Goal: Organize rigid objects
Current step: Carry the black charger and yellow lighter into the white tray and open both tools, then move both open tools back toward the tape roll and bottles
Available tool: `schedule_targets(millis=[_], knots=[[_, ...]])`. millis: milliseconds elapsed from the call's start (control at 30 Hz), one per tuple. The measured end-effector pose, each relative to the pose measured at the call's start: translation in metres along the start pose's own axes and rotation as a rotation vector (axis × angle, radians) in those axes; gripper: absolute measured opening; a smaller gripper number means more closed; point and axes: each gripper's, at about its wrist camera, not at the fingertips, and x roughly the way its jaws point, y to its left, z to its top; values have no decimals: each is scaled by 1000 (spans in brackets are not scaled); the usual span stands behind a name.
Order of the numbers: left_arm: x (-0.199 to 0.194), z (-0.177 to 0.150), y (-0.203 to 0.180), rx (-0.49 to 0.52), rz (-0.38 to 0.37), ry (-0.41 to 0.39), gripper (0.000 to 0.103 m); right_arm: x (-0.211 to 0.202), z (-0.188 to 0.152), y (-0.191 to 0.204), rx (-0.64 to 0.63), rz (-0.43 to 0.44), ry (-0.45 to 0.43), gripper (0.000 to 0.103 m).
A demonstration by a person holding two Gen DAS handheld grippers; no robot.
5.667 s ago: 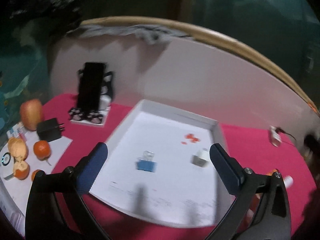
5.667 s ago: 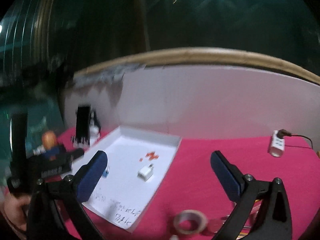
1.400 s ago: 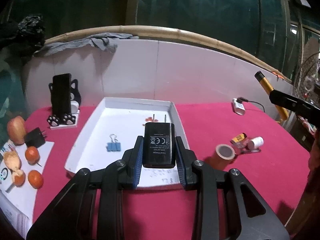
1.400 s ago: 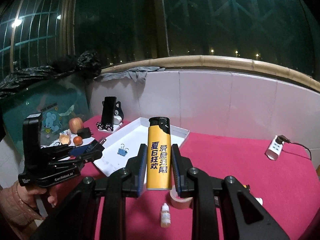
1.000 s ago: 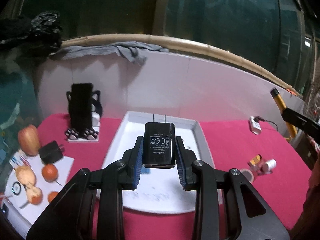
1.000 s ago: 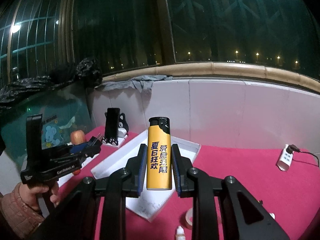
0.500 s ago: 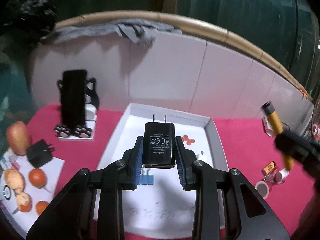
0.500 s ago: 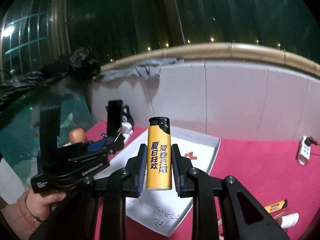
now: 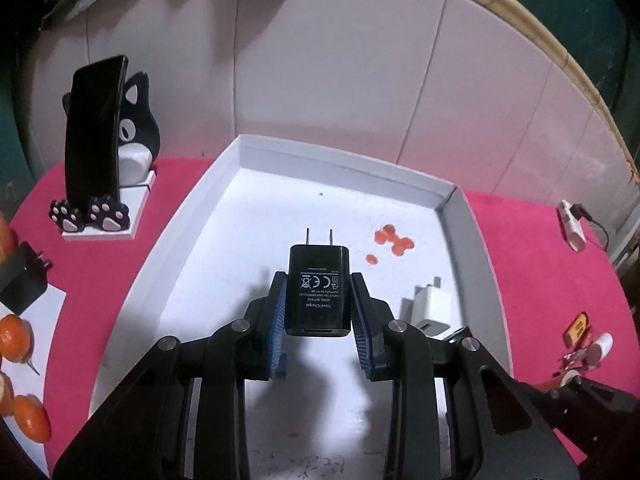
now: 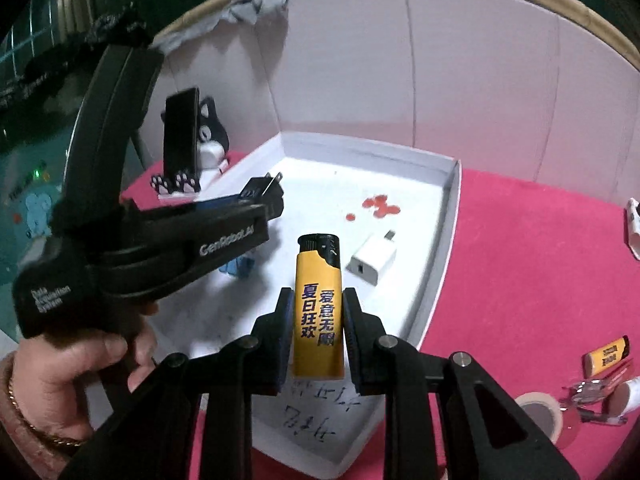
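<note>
Black charger (image 9: 319, 289) clamped in left gripper (image 9: 319, 308), prongs forward, poised above white tray (image 9: 456, 216) floor. Yellow lighter (image 10: 318, 304) pinched upright-lengthwise in right gripper (image 10: 318, 332), over tray's near end. Both above tray, neither touching it; white charger (image 9: 430, 307) lying just right. Left farther in.

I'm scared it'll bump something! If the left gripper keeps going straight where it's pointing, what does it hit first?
Probably the bare white floor of the tray, met first by the black charger the left gripper holds. Depth is hard to judge.
</note>
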Motion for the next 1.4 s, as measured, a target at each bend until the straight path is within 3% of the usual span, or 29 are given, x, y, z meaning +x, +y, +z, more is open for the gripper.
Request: schedule_targets(millis=[300, 500, 533, 600, 633, 667, 733, 767, 867, 900, 1033, 1233, 1400], knots=[[10, -5, 5, -9, 41, 19, 29, 12, -3, 2, -6, -6, 51, 23], [7, -4, 8, -14, 68, 14, 30, 12, -3, 7, -26, -17, 30, 23], [5, -3, 8, -15, 73, 13, 34, 10, -3, 9, -37, -22, 21, 23], [1, -2, 9, -23, 76, 3, 61, 6, -3, 12, -52, -32, 4, 24], [-2, -2, 10, -28, 78, -9, 83, 3, -4, 14, -62, -40, -8, 32], [-6, -1, 11, -32, 85, -24, 88, 1, -4, 16, -68, -44, -16, 40], [-20, 0, 14, -45, 111, -66, 92, -6, -5, 18, -81, -52, -45, 90], [-26, 1, 17, -56, 123, -81, 101, -10, -6, 18, -84, -53, -64, 94], [-51, -4, 30, -119, 140, -160, 103, -18, -8, 21, -108, -69, -93, 96], [-61, -8, 35, -147, 145, -189, 103, -19, -9, 22, -113, -71, -98, 103], [-92, -21, 50, -217, 160, -267, 103, -26, -13, 23, -117, -107, -148, 103], [-118, -31, 51, -242, 119, -305, 103, -41, -15, 13, -77, -104, -187, 103], [-130, -32, 27, -206, 61, -324, 103, -63, -16, -14, -7, -131, -221, 103]])
